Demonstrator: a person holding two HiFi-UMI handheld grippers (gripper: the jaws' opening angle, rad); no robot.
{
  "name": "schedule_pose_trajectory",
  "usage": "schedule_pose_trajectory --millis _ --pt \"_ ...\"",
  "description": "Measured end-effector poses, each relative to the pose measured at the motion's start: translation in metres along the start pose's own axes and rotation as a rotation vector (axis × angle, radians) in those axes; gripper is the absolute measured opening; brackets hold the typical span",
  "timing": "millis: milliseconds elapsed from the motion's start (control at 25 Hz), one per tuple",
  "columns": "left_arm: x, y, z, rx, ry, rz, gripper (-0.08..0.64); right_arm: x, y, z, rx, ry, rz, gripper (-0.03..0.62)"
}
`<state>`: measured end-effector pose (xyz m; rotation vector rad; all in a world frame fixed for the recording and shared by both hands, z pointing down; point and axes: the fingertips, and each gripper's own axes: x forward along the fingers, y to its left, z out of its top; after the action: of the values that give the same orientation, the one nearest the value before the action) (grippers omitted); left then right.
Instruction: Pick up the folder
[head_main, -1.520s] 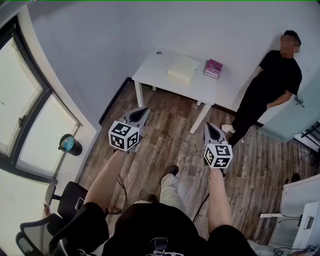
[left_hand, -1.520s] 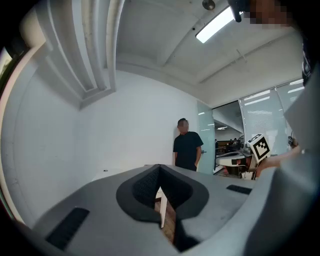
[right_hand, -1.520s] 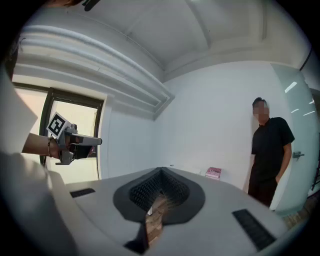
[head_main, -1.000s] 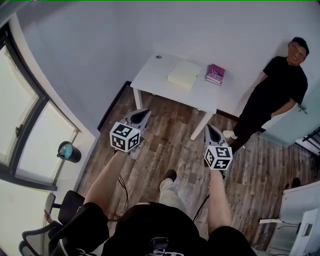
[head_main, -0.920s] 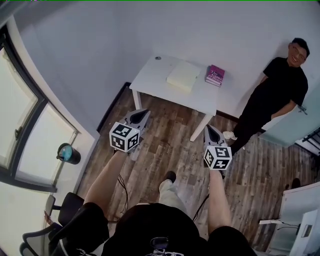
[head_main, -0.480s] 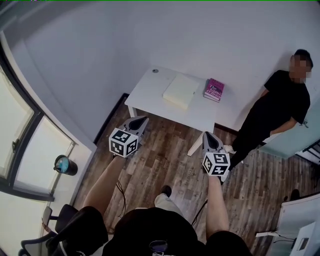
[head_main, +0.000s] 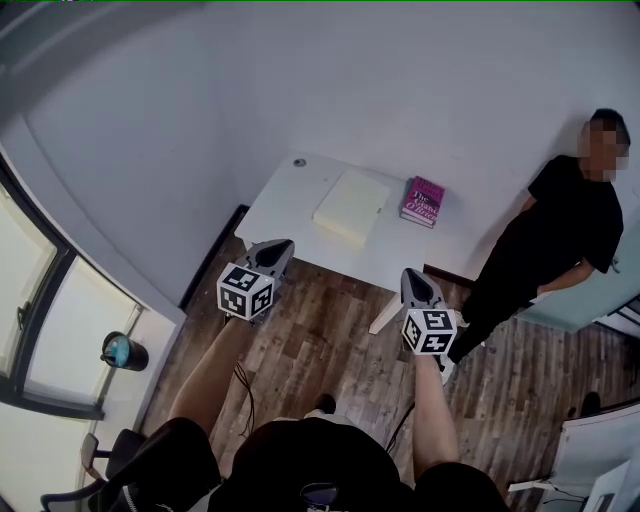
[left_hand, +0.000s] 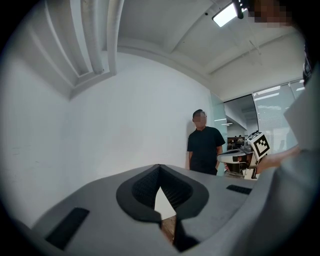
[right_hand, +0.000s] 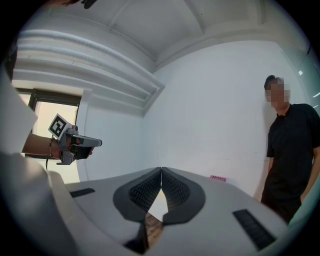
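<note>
The folder (head_main: 350, 205) is a pale yellow flat pad lying on the white table (head_main: 300, 195) against the far wall. My left gripper (head_main: 283, 245) is shut and empty, held over the wood floor just short of the table's near edge. My right gripper (head_main: 410, 272) is also shut and empty, near the table's front right leg. In the left gripper view the jaws (left_hand: 160, 168) meet at the tips. In the right gripper view the jaws (right_hand: 161, 171) are pressed together too. Neither touches the folder.
A pink book (head_main: 422, 200) lies on the table right of the folder, with a small round object (head_main: 299, 162) at the far left corner. A person in black (head_main: 565, 235) stands by the wall at right. A window and a teal container (head_main: 123, 352) are at left.
Both grippers, still shut, have moved forward together toward the table. The table and folder now appear nearer and lower in the head view.
</note>
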<state>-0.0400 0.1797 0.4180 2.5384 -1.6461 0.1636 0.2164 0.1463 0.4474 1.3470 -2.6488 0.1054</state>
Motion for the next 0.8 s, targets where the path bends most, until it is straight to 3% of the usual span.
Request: schedule_pose_trajectory --millis 800 --pt "0.088 0.040 -0.008 -0.023 0.022 0.003 0.020 0.082 -0.053 -0.003 0.018 0.004 0.015 0.025"
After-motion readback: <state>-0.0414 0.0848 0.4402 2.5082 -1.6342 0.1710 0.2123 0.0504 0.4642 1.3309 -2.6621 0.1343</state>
